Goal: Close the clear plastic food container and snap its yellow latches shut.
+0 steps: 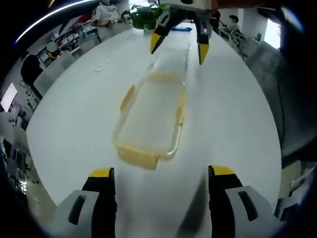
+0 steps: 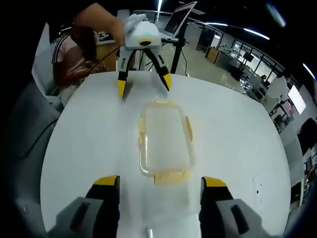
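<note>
A broad white counter (image 1: 74,124) carries a clear plastic food container (image 1: 151,116) at the centre of the left gripper view, its lid on and its yellow latches (image 1: 138,156) sticking outward. The left tongs (image 1: 161,173) are spread wide at the frame's bottom, empty; the right tongs (image 2: 161,181) do likewise in the right gripper view, with the container just beyond them. An open office with ceiling strip lights surrounds the counter; a potted plant (image 1: 146,15) sits top centre. No writing is legible.
</note>
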Motion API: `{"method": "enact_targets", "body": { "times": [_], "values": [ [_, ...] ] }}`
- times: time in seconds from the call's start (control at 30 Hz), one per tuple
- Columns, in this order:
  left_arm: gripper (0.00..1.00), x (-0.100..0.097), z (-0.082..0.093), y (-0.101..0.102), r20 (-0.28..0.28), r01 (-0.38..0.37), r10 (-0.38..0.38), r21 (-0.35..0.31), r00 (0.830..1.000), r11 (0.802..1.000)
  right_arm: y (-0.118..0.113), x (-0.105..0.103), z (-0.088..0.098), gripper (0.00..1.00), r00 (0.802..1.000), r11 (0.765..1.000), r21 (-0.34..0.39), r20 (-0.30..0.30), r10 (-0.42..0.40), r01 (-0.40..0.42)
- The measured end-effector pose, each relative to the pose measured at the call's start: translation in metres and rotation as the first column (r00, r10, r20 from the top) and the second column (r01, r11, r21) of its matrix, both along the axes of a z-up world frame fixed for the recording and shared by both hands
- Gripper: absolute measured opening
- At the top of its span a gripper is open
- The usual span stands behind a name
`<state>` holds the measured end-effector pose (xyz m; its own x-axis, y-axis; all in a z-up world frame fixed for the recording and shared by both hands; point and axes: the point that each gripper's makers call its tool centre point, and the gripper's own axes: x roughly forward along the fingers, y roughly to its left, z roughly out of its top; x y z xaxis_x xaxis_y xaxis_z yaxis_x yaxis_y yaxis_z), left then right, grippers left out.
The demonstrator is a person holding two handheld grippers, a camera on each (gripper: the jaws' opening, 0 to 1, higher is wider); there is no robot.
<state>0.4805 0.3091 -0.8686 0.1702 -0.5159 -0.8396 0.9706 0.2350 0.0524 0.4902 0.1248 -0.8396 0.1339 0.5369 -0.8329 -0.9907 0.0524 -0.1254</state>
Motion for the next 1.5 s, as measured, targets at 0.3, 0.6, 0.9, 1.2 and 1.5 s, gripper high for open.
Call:
{"method": "enact_targets", "body": {
  "times": [0.3,0.6,0.9,1.2,1.5],
  "values": [
    [0.68,0.02,-0.009,0.007,-0.034,0.043,-0.042,0.024,0.999,0.999,0.006,0.005,-0.023,0.51,0.999,0.995,-0.087,-0.033,0.042,-0.045],
    [0.62,0.026,-0.015,0.001,-0.054,0.122,-0.12,0.033,0.991,0.992,0.007,0.017,-0.034,0.53,0.994,0.988,-0.124,-0.071,0.081,-0.09],
    [0.55,0.032,-0.013,0.002,-0.064,0.199,-0.194,0.091,0.979,0.976,0.007,0.024,-0.046,0.49,0.991,0.978,-0.18,-0.105,0.088,-0.106],
    [0.46,0.037,-0.012,-0.009,-0.063,0.237,-0.23,0.14,0.971,0.961,0.012,0.03,-0.052,0.38,0.987,0.968,-0.214,-0.125,0.104,-0.129],
    [0.55,0.034,-0.012,-0.015,-0.072,0.275,-0.27,0.072,0.96,0.959,0.017,0.028,-0.053,0.38,0.983,0.957,-0.244,-0.133,0.129,-0.158]
  ]
}}
